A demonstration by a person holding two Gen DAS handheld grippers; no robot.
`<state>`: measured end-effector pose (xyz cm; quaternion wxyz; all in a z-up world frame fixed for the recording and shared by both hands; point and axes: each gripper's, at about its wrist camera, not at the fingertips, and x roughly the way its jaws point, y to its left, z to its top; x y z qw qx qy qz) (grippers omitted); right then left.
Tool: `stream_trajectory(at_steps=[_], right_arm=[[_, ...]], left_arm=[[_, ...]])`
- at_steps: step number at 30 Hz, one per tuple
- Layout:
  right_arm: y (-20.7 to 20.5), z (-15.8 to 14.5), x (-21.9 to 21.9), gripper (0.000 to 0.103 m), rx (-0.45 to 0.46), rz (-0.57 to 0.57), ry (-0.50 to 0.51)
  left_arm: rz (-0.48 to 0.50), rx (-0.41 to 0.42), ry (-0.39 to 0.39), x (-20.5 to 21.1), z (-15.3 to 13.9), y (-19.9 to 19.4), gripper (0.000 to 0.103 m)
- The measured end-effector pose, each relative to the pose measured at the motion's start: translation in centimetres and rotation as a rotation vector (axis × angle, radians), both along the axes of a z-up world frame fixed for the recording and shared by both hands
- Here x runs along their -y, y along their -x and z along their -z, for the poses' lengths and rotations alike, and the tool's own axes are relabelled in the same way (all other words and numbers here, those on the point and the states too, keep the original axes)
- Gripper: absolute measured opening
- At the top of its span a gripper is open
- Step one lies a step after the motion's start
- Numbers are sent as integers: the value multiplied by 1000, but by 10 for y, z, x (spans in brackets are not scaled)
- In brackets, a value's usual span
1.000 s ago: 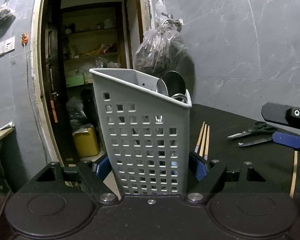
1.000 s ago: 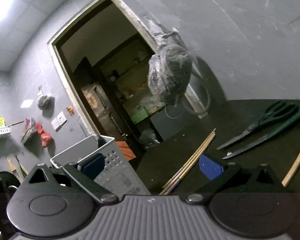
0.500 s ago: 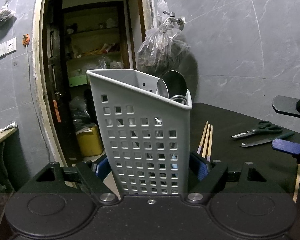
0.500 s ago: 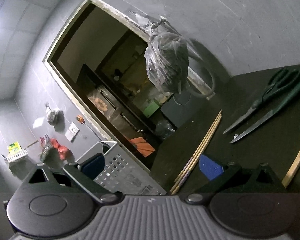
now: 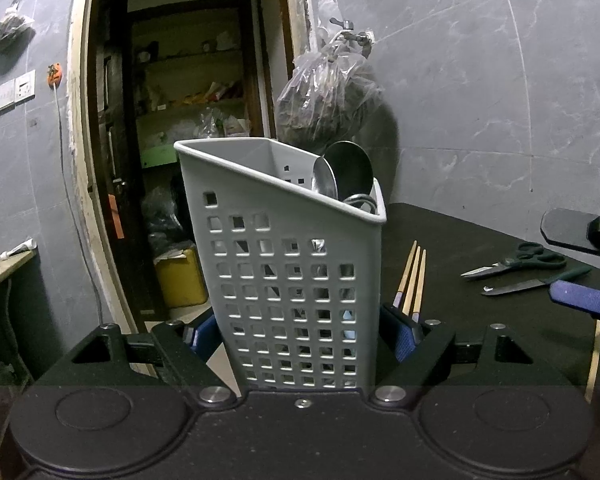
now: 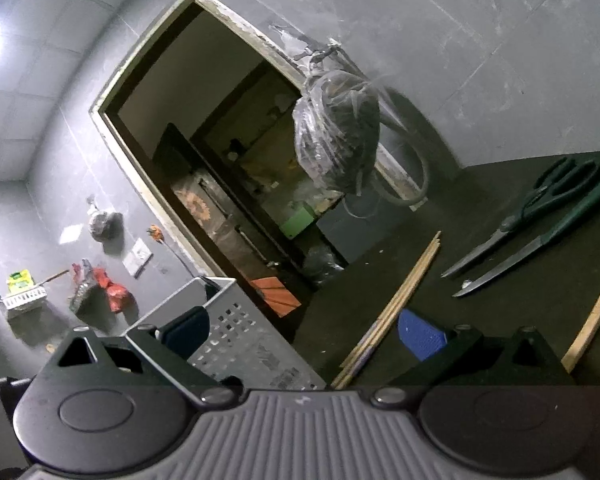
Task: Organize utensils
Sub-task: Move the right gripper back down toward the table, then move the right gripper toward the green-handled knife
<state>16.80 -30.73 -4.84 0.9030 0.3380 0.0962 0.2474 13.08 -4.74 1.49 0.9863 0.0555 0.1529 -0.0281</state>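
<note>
A grey marbled wall and an open doorway to a storeroom stand behind a dark surface (image 5: 460, 240).

In the left wrist view, the left tool (image 5: 300, 336) holds the grey perforated basket (image 5: 296, 272) between its two blue pads. The pads sit against the lower side walls, and the jaws are closing a little on it. The basket stands upright with its slanted rim higher on the far left, and a steel ladle (image 5: 346, 176) leans inside at its right corner. Just right of the basket, three chopsticks (image 5: 414, 280) lie on the surface, their long axis pointing away from the camera. Farther right lie the scissors (image 5: 516, 262) and a knife (image 5: 532, 282). The right tool (image 5: 580, 264) comes in at the right edge, nearer to these than the left one.

In the right wrist view, the picture is rolled. The right tool (image 6: 304, 330) is spread and holds nothing. The chopsticks (image 6: 396, 304) lie just ahead of it, between its fingers, and run diagonally up to the right. The basket (image 6: 236, 336) is at its left finger, the scissors (image 6: 536, 208), the knife (image 6: 540, 248) and a wooden stick (image 6: 594, 316) are to the right. The chopsticks are probably the next pick for the right tool.
</note>
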Motion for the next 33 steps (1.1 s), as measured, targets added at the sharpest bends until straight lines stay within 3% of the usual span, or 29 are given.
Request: stream_trajectory(at_steps=[21,33], right_arm=[[-8,5,0,103,-94,85,-5],[-5,7,8,103,-87,79,-66]], left_arm=[[37,25,14,-10,8,7,80],[75,26,41,-16,9,4,80]])
